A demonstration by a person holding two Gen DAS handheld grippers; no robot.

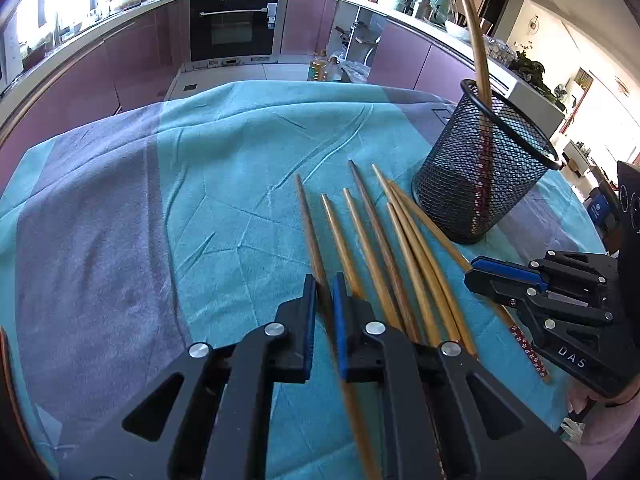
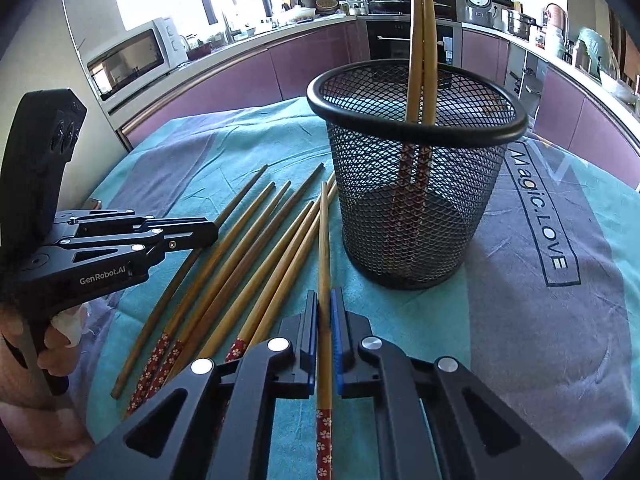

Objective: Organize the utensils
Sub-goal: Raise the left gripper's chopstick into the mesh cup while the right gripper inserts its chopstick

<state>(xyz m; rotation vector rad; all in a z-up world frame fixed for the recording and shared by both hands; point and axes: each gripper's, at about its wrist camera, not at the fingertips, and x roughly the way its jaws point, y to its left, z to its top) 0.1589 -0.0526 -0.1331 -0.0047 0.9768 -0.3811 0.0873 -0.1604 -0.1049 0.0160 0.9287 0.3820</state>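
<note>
While both tools sit low over the cloth, each has one stick pinched:

Left gripper: fingers clamped on the dark chopstick, the leftmost of the row; its tip runs ahead of the fingers, its butt back under the tool body (blurred there).

Right gripper: fingers clamped on a light chopstick with a red flowered handle end; the handle lies behind the fingers, the tip points ahead toward the foot of the cup.

Loose chopsticks: fanned on the cloth just right of the left fingers and just left of the right fingers, tips pointing away, some crossing one another.

Mesh cup: black, upright, ahead of the right fingers and slightly to their right; two chopsticks stand in it, red ends down, leaning against the rim.

Surface: covered by a teal and grey cloth, creased, with lettering printed right of the cup.

Person: a hand grips the left tool's handle, at the left edge of the right wrist view.
</note>
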